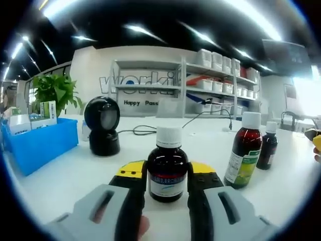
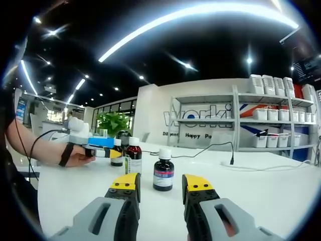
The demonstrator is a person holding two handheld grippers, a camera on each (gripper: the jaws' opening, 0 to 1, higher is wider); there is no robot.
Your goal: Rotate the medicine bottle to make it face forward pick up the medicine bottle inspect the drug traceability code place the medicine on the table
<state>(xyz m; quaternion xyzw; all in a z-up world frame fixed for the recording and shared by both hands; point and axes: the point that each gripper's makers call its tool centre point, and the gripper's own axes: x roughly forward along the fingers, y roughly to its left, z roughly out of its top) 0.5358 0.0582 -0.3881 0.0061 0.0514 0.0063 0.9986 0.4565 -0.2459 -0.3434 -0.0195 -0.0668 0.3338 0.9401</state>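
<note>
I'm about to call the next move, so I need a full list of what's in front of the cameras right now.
gripped bottle: one, dark amber, white cap, between the left jaws
green-labelled bottle: one, dark, taller, to its right
small bottle: one, dark, beyond that
round device: one, black, on the table's left
bin: one, blue, holding boxes, far left
plant: one, green, behind the bin
cable: one, black, across the table
shelves: white, with white boxes, back wall
table: one, white
hand: one, holding the left gripper
left gripper: closed on the gripped bottle
right gripper: open, empty
</note>
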